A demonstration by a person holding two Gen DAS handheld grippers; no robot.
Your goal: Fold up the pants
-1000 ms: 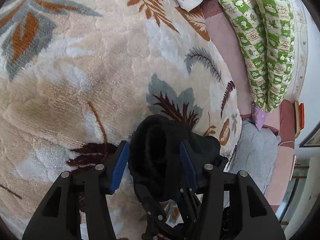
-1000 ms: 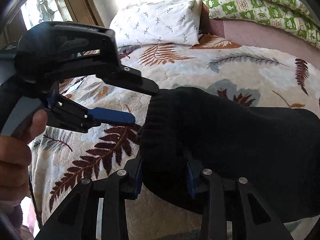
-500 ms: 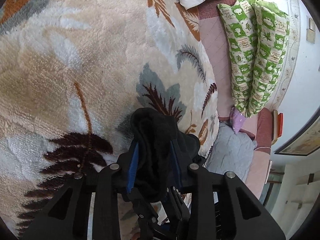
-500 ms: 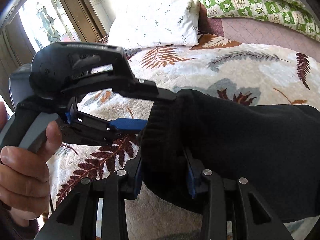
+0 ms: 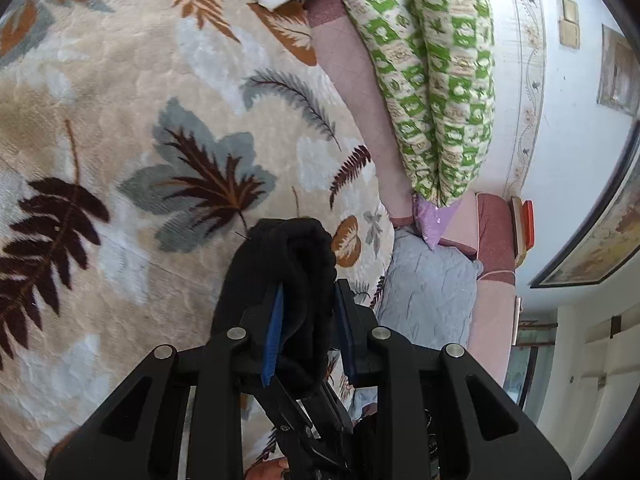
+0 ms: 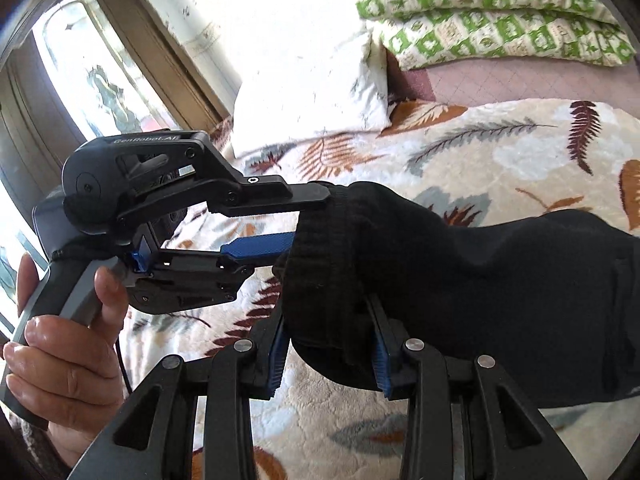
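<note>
A: Status of the left gripper (image 5: 306,320)?

B: Blue pads clamped on a bunched fold of the black pants (image 5: 286,272). The knit rises above the fingertips in a rounded hump. In the right wrist view the left gripper (image 6: 308,220) enters from the left, held by a hand (image 6: 60,352), and bites the ribbed hem of the pants (image 6: 460,280).

A: And the right gripper (image 6: 330,344)?

B: Closed on the same hem, nearer the camera, with thick fabric filling the gap between its pads. Both grips sit close together on one edge; the rest of the garment trails right, sagging toward the blanket (image 6: 500,148).

A: Surface and clearance?

B: The blanket is plush fleece, cream with brown, rust and grey leaf prints. Open room lies left and far of the pants. To the far side a white pillow (image 6: 312,80) lies on it, and a green-and-cream checked quilt (image 5: 436,92), rolled and padded, lies along the wall edge on a pink quilted sheet (image 5: 360,92). A crumpled grey cloth (image 5: 428,284) sits beside the blanket's right edge
</note>
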